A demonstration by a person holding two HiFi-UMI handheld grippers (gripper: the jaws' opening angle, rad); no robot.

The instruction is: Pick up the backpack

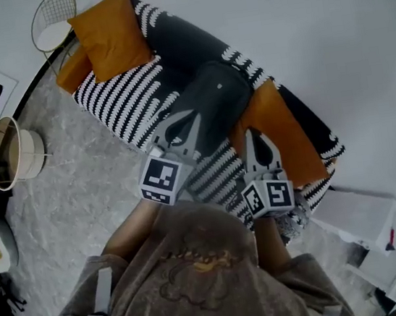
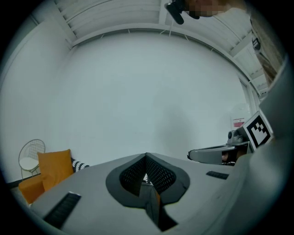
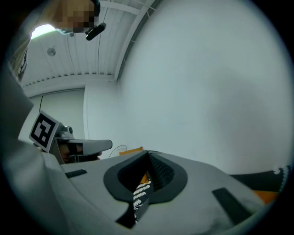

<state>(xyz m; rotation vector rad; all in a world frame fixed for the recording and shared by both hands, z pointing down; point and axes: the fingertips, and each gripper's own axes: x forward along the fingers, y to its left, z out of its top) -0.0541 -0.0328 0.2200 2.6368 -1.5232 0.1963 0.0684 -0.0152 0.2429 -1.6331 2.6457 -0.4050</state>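
The left gripper [image 1: 187,124] and the right gripper [image 1: 255,137] are both closed tight and empty. They hover side by side over the front edge of the striped sofa [image 1: 121,102]. The dark backpack [image 1: 211,97] lies mid-sofa, reaching toward its back edge, between two orange cushions [image 1: 111,31], the nearer cushion below the right gripper.

dark grey backpack [image 1: 213,100] lies flat on the striped sofa [image 1: 121,102], touching an orange cushion [image 1: 282,134].

Dim, cool, even light; bright ceiling lamp [image 3: 43,31] glaring up-left of wall [image 3: 206,92]; strong fisheye bending, dark vignette corners, mild softness.
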